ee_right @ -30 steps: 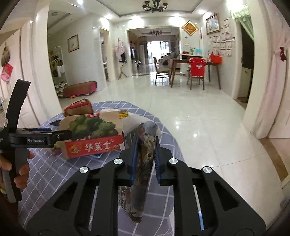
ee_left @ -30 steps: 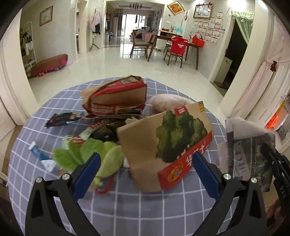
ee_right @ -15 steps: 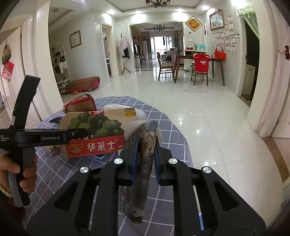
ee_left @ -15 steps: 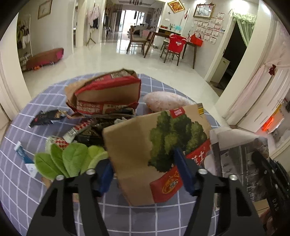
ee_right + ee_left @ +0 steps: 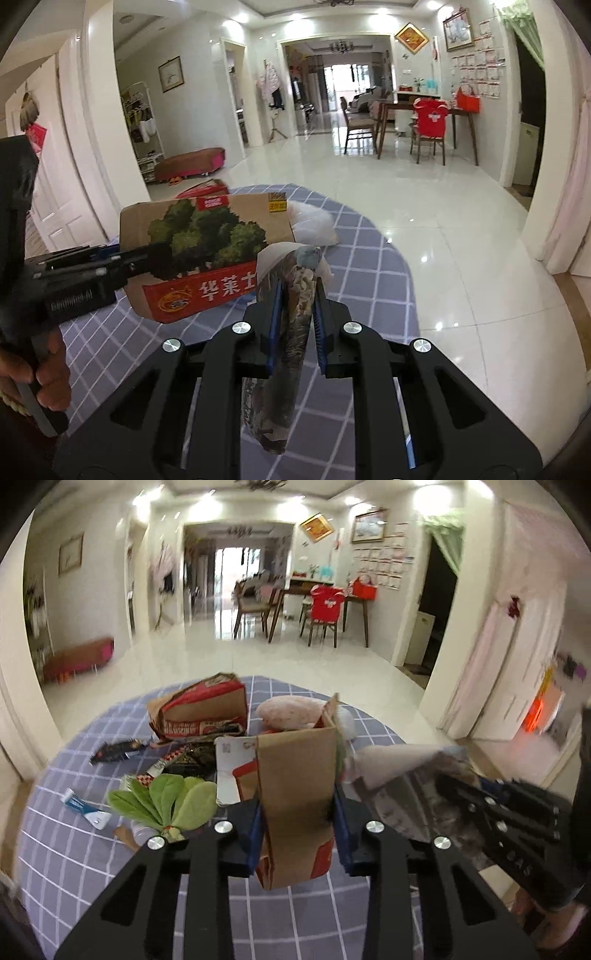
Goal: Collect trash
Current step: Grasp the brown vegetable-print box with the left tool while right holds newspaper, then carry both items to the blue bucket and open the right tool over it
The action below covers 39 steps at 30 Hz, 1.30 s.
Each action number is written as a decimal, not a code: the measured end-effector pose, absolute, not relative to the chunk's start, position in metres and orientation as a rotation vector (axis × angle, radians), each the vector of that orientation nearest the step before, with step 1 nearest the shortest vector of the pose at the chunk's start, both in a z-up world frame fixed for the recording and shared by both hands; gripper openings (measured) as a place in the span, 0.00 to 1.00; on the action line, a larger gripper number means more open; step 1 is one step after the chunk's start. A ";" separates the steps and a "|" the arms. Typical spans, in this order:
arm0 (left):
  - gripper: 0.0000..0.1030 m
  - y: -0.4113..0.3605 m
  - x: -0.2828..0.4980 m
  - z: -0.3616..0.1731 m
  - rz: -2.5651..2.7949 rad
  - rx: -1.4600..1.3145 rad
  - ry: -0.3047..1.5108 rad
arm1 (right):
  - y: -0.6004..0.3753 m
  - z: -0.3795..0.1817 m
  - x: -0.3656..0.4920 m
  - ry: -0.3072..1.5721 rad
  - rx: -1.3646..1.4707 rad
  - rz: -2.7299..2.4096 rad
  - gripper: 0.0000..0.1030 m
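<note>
Item: paper bag (image 5: 295,805), between your left gripper (image 5: 297,830) jaws, which have just been closing and now pinch it. Right gripper (image 5: 297,332): clamped on rolled newspaper (image 5: 291,332). Step: pickup. Next: lift clear of the leaves (image 5: 166,801) left of it.

2 paper bags (image 5: 295,797) (image 5: 201,710); 1 leafy bunch (image 5: 166,803); 1 tube (image 5: 86,810); 1 newspaper roll (image 5: 291,332); 2 tools (image 5: 297,829) (image 5: 297,332).

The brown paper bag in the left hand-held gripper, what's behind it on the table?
Behind the brown paper bag lie a pink lumpy bundle and a white card, both partly hidden. To the left stands a crumpled red-printed bag. Anything directly behind is covered.
</note>
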<state>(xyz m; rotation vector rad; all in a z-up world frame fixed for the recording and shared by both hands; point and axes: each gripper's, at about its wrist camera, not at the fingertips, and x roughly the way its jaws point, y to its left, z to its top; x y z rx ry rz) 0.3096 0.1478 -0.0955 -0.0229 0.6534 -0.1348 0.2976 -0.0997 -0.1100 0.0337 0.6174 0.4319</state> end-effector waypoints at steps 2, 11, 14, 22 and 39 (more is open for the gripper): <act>0.30 0.138 0.296 -0.096 -0.139 0.006 0.635 | -0.103 -0.111 0.297 0.630 0.053 0.445 0.16; 0.28 0.121 0.263 -0.117 -0.180 0.000 0.656 | -0.112 -0.117 0.301 0.718 0.145 0.499 0.20; 0.28 0.120 0.262 -0.119 -0.185 0.003 0.645 | -0.112 -0.122 0.304 0.743 0.179 0.517 0.20; 0.27 0.123 0.256 -0.120 -0.206 -0.011 0.614 | -0.119 -0.155 0.314 0.880 0.402 0.617 0.31; 0.26 0.127 0.225 -0.082 -0.136 -0.015 0.486 | -0.151 -0.131 0.288 0.678 0.492 0.570 0.08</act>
